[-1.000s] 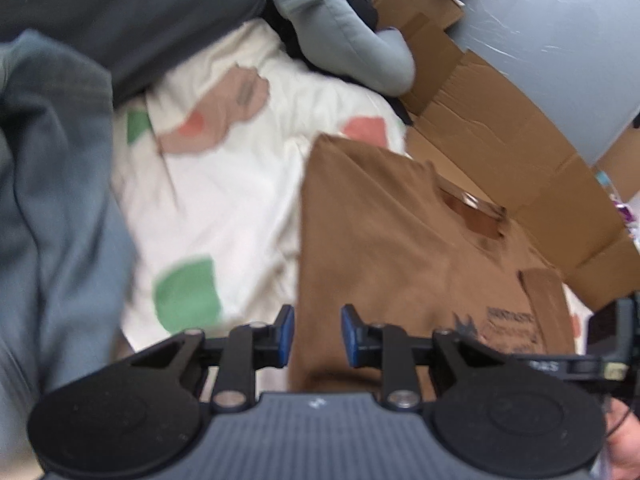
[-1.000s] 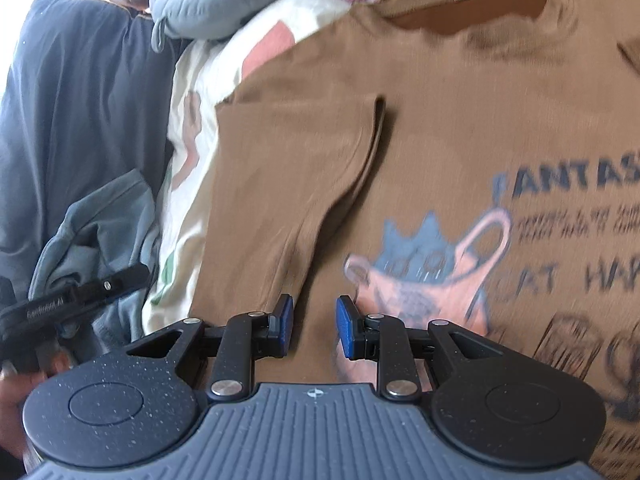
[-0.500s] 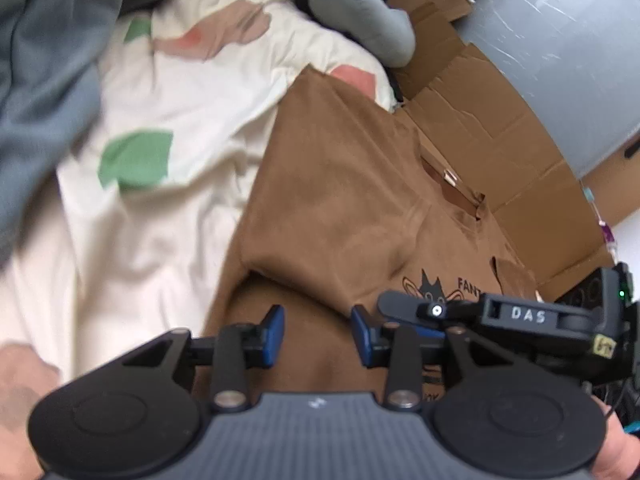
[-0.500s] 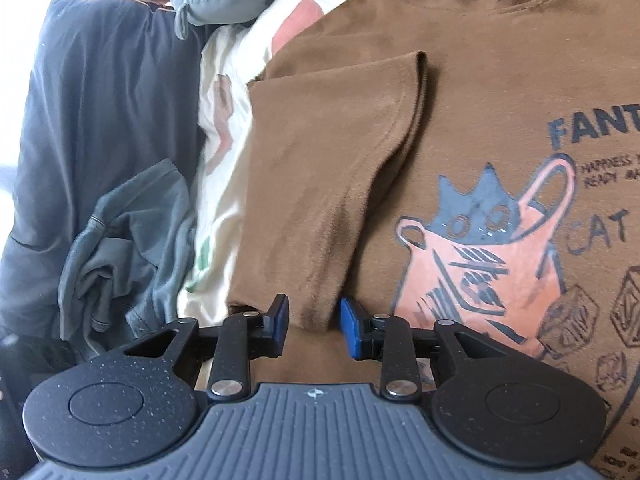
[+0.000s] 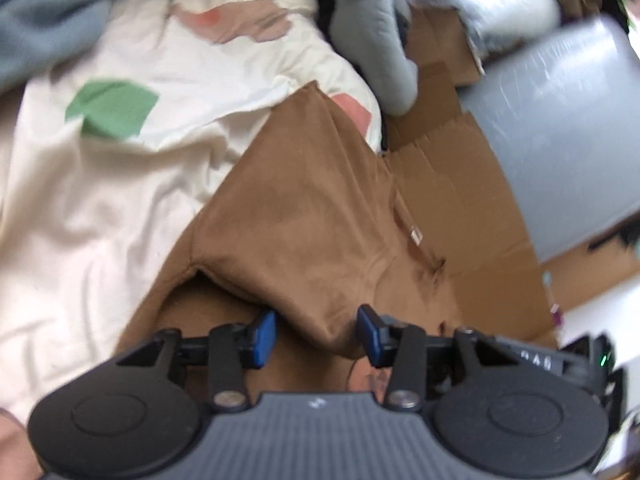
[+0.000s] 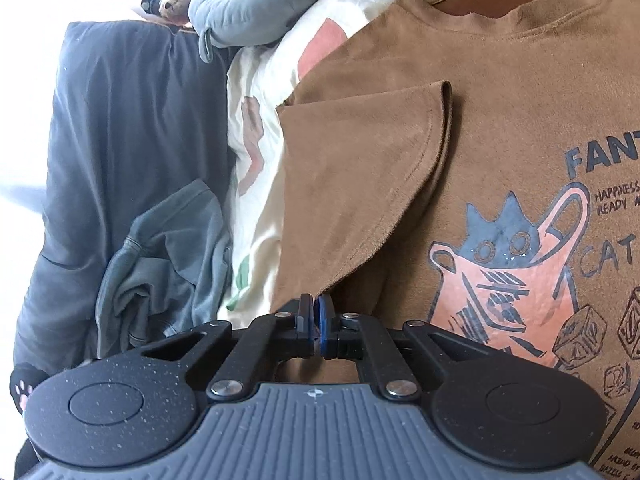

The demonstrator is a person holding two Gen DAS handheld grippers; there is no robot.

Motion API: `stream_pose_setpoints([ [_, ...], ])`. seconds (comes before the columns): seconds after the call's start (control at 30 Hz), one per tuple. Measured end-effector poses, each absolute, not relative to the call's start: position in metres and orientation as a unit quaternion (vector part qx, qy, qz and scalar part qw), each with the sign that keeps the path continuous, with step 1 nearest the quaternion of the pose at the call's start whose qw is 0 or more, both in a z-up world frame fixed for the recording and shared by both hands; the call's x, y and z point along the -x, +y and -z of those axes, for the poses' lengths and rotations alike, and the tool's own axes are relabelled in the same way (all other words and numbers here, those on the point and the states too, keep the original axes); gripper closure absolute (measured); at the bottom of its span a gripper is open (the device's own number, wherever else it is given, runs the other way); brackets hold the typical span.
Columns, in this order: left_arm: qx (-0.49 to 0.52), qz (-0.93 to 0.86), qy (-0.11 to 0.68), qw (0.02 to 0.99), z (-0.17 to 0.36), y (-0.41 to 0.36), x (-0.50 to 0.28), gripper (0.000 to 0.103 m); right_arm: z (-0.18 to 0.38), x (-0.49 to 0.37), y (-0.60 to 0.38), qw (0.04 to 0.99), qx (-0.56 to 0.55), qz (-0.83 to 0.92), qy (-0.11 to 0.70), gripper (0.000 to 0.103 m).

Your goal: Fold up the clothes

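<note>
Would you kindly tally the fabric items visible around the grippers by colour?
Brown: 1, the t-shirt
Cream patterned: 1, the bedsheet
Dark grey: 1, the blanket
Grey-green: 1, the crumpled garment
Light grey: 1, the plush
Total: 5

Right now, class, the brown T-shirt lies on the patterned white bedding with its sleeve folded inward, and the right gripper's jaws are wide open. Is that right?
One detail is wrong: the right gripper has its jaws shut, pinching the brown T-shirt at the edge of its folded-in sleeve, as the right wrist view shows. The shirt does lie on the patterned white bedding.
</note>
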State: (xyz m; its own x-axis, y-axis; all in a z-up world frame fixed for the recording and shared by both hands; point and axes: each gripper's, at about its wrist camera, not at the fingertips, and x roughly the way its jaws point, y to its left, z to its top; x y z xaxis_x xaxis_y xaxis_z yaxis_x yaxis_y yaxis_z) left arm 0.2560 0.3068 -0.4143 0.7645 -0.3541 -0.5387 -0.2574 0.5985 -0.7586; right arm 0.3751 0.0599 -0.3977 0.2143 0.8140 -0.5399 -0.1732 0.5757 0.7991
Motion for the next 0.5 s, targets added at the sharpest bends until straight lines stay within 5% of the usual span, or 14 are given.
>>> stream_pose_setpoints([
  [0.27, 0.553, 0.037, 0.301, 0.776, 0.435, 0.315, -0.252, 0.064, 0.393, -0.377, 0.061, 0.704, -0.315, -0.359, 0.526, 0.099],
  [0.5, 0.546, 0.025, 0.319, 0.774, 0.440, 0.310, -0.257, 0.075, 0.394, -0.387, 0.045, 0.721, -0.311, -0.328, 0.525, 0.098],
])
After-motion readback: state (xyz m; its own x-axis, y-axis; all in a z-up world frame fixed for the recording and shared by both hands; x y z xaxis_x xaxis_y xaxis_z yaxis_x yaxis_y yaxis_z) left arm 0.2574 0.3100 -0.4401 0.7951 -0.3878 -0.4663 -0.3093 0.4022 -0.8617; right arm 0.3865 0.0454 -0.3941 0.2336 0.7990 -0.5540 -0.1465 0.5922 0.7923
